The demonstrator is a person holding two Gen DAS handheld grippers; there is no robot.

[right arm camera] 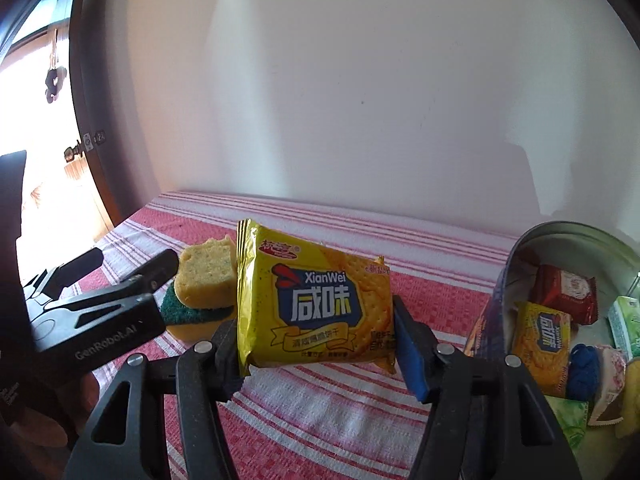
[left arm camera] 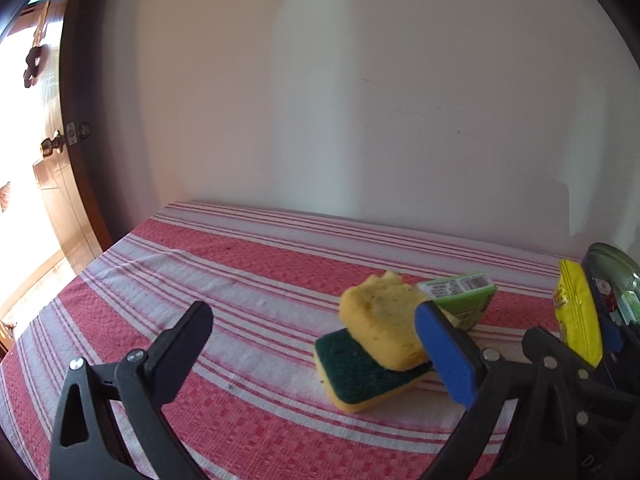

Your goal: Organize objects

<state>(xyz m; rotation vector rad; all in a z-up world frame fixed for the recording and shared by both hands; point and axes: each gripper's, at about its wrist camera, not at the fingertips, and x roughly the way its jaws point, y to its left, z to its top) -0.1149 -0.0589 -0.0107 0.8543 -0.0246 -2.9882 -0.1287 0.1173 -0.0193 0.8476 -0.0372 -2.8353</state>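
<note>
Above the striped worktop, a yellow cracker packet is clamped by the right gripper, to be carried rightward into the tin; the left gripper is held apart, empty.

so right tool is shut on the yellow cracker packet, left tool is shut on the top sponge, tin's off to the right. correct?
Not quite. The left tool is open and holds nothing; the left wrist view shows its fingers spread, with the top sponge lying free on the lower sponge. The rest holds: the right tool is shut on the yellow cracker packet, tin to the right.
</note>
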